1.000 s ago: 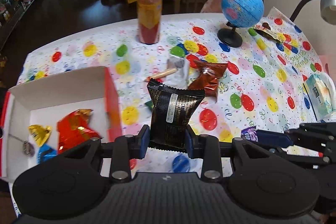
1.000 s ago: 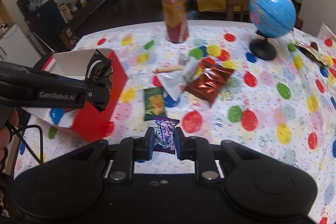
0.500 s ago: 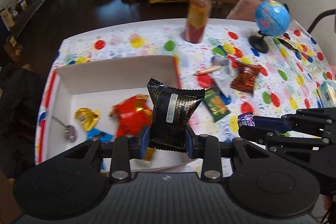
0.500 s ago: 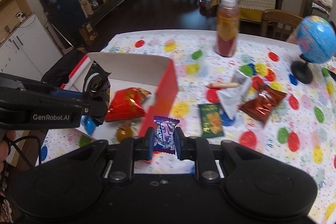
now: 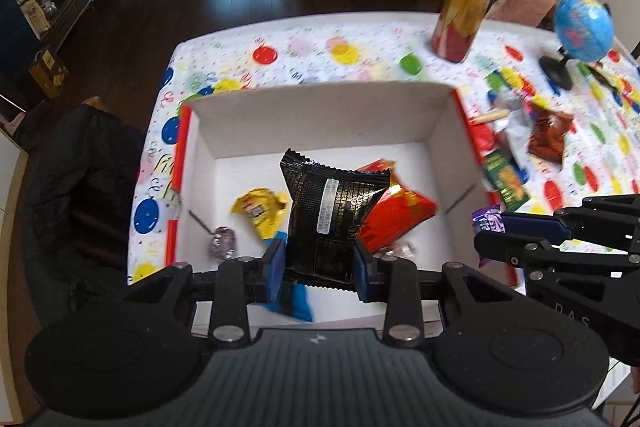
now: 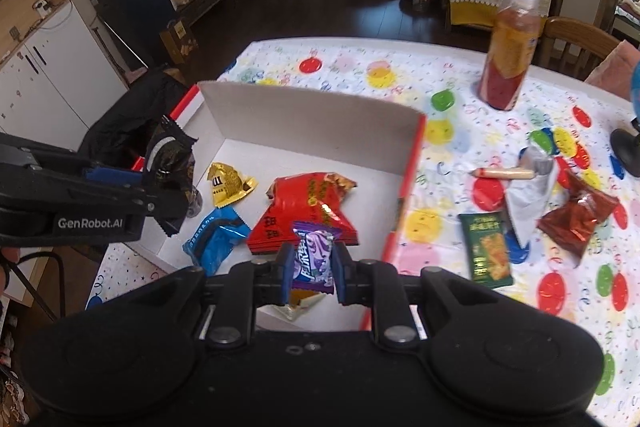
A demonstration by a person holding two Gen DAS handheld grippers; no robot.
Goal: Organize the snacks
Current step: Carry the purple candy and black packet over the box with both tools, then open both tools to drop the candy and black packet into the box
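Note:
My left gripper (image 5: 319, 265) is shut on a black snack packet (image 5: 330, 217), held upright above the inside of the red-edged white box (image 5: 320, 123). My right gripper (image 6: 311, 277) is shut on a small purple candy packet (image 6: 312, 259), over the box's near right part. The box (image 6: 312, 123) holds a red foil bag (image 6: 308, 211), a yellow packet (image 6: 226, 183), a blue packet (image 6: 214, 239) and a small wrapped sweet (image 5: 222, 243). On the tablecloth to the right lie a green packet (image 6: 486, 249), a brown-red packet (image 6: 576, 219), a white wrapper (image 6: 528, 201) and a sausage stick (image 6: 504, 173).
A tall bottle of orange-red drink (image 6: 510, 55) stands on the far side of the table. A blue globe (image 5: 582, 29) on a black stand is at the far right. A dark jacket on a chair (image 5: 76, 179) sits beside the table's left edge.
Both grippers have carried their packets leftward across the table, from beside the box to over its inside. The loose snacks and the bottle have slid to the right in both views.

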